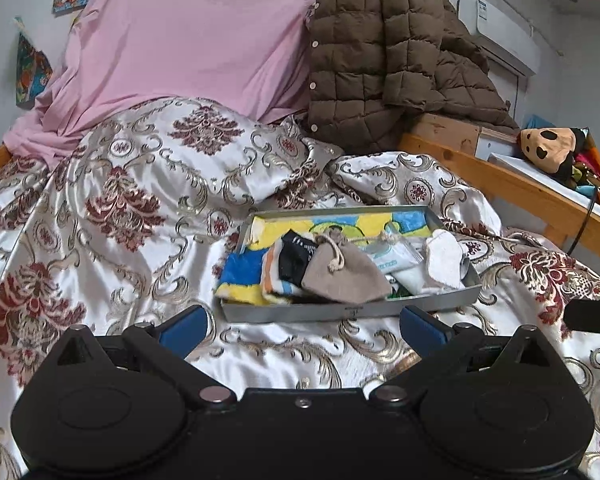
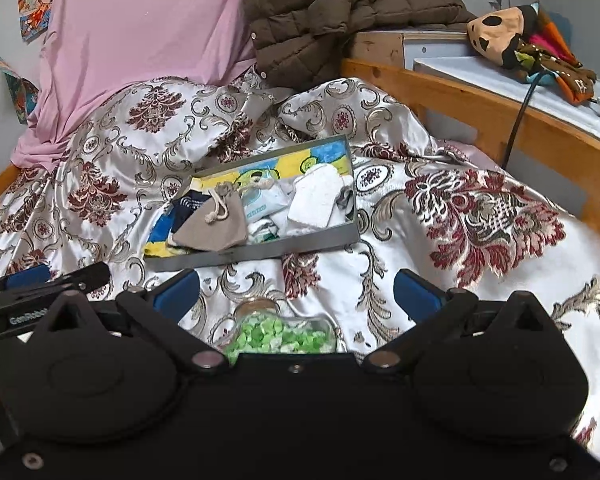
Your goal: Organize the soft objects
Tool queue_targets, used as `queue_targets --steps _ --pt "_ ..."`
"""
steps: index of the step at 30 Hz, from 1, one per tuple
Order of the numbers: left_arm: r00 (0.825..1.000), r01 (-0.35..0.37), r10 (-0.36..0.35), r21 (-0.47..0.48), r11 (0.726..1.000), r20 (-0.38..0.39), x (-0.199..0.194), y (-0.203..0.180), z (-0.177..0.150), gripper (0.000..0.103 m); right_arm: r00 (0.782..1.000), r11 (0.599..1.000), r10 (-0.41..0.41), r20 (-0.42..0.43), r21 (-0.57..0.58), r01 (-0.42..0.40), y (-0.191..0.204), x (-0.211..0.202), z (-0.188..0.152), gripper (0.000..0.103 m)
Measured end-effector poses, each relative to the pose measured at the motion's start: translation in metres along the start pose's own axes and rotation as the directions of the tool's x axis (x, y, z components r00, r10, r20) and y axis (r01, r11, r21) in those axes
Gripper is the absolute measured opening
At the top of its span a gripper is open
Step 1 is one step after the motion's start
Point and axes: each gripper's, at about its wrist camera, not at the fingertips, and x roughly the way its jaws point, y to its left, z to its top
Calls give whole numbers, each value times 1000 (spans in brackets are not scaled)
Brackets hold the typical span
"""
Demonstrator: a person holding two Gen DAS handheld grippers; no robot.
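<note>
grey metal tray (image 1: 348, 312) of soft items lies straight ahead of both grippers, long axis crosswise; left gripper (image 1: 304, 326) nearer, right gripper (image 2: 296, 292) farther back; both sets of fingers spread, empty.

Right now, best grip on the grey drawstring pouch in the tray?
Pinch the cinched neck of the grey drawstring pouch, just below its knotted cord. It's the narrowest part, and it lies on top of the pile in the tray. Probably come from above, jaws across the neck; both grippers are open.
</note>
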Motion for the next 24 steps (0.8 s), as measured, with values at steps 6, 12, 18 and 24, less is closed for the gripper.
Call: queue_targets --steps 6,12,18,24 --pt "999 21 -21 -13 1000 -25 -17 0 -14 102 1000 1000 2 -18 -31 -3 1 -14 -16 102" --pt "998 34 -35 -14 999 -51 -27 -6 -26 102 1000 999 5 -31 -43 -6 -4 -33 -33 102" --pt "996 36 -36 -3 999 -86 -34 -12 -37 102 997 999 -6 -78 -33 3 -9 -33 -43 102" --pt "993 36 -38 -16 999 -115 -39 -11 -45 102 994 999 -12 -110 -37 8 -6 -28 -55 102"
